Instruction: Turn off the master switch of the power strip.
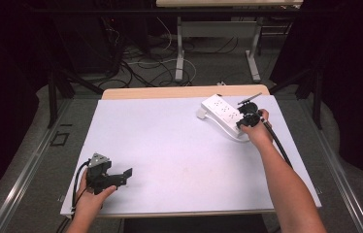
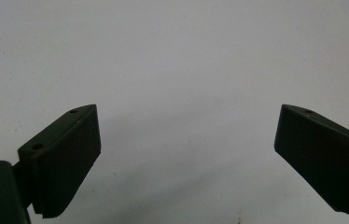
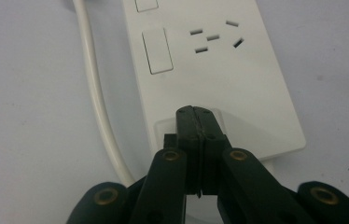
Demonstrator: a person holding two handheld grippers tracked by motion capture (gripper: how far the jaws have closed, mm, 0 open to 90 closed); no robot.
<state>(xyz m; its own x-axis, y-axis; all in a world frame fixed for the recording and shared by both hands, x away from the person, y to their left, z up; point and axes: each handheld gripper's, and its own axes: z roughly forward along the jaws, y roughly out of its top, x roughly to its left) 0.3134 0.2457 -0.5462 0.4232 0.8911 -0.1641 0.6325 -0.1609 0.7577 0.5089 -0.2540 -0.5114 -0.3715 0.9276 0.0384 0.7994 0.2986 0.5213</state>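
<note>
White plastic power strip (image 3: 219,70) under closed right gripper (image 3: 196,114); left gripper (image 2: 186,158) open, idle.
Pressed tips may skid off the near switch, shoving the strip across the table (image 1: 170,145).

A: Left arm, pose?
B: The forearm enters from the bottom edge. The left hand (image 1: 92,196) holds the left gripper (image 1: 123,175) low near the table's (image 1: 170,145) front left corner, jaws spread wide, nothing between them.

A: Right arm?
B: It is stretched toward the table's far right corner. The right gripper (image 3: 199,122) points down, jaws pressed flat together, tips meeting.
</note>
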